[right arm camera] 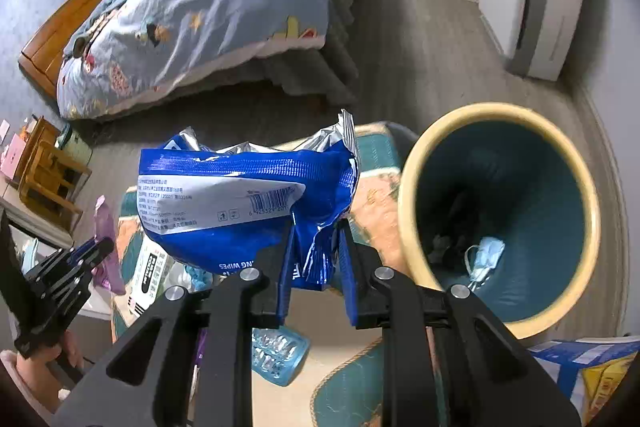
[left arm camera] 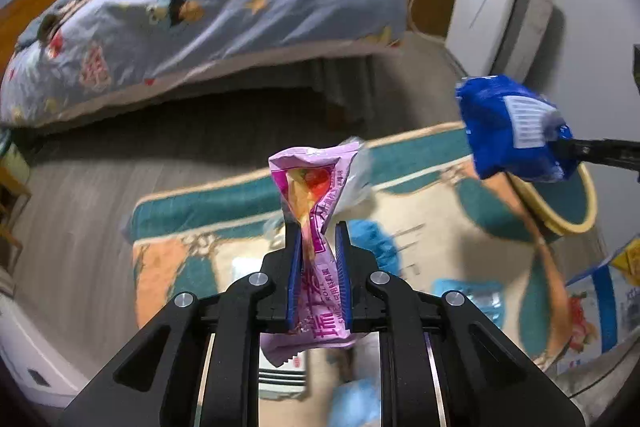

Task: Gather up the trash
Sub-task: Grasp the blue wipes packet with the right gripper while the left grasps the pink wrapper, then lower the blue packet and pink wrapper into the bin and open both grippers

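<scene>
A bedroom floor, seen from two wrist cameras. A bed (right arm camera: 208,7) with a pale blue patterned quilt fills the far side; in front of it lies a teal and peach rug (left arm camera: 224,203) littered with packets. At the rug's right edge stands a round bin (right arm camera: 412,187) with a cream rim and dark teal inside; a crumpled face mask (right arm camera: 486,257) already lies at its bottom.

The right hand-held gripper (right arm camera: 316,259) is clamped on a blue wipes packet (right arm camera: 240,195), held in the air just left of the bin's rim. The left hand-held gripper (left arm camera: 318,267) pinches a pink snack wrapper (left arm camera: 316,187) by its twisted middle, above the rug.

The step in hand looks like carrying both pieces to the bin. To do it well, bring each packet fully over the opening — not merely beside the rim — before letting go, the nearer blue one first. The limp foil may cling to the pads, so open wide.
</scene>
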`<state>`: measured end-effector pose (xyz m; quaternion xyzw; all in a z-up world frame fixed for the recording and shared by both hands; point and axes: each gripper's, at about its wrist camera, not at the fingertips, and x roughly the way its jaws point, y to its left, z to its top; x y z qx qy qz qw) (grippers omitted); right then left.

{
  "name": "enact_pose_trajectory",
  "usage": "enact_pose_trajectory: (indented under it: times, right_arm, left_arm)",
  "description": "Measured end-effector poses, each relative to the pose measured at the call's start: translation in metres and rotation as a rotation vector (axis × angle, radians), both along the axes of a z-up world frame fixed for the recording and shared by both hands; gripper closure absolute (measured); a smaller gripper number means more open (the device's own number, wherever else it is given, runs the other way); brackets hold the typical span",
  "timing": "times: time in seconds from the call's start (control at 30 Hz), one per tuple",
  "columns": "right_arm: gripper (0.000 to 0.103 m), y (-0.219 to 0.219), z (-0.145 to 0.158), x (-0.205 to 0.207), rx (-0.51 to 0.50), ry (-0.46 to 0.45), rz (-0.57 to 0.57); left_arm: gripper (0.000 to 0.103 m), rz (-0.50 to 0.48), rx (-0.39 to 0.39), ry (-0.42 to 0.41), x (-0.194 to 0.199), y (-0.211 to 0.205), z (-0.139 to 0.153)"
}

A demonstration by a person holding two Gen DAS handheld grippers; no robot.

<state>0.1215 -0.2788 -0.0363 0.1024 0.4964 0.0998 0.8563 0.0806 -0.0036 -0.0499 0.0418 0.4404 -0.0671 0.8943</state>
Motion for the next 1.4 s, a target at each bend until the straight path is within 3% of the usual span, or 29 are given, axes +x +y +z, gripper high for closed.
enact_pose_trajectory:
  times: [0.33,0.73,1.13,1.4]
  right_arm:
    - [0.083,-0.044,0.029,-0.008,0.002,-0.077,-0.092]
    - [0.083,-0.125,0.024,-0.005,-0.015,-0.047,-0.220]
    - [0.083,-0.190,-0.021,-0.001,-0.046,0.080,-0.372]
    - [0.083,-0.213,-0.051,0.000,-0.078,0.167,-0.456]
  left_arm:
    - [0.086,-0.049,-0.054,-0.064,-0.013,-0.049,0.042]
    - [0.086,-0.196,-0.068,-0.064,-0.006,-0.134,0.062]
    - [0.086,-0.393,-0.047,0.004,0.017,-0.231,0.033]
    - [0.086,-0.443,-0.022,0.047,0.038,-0.282,0.003]
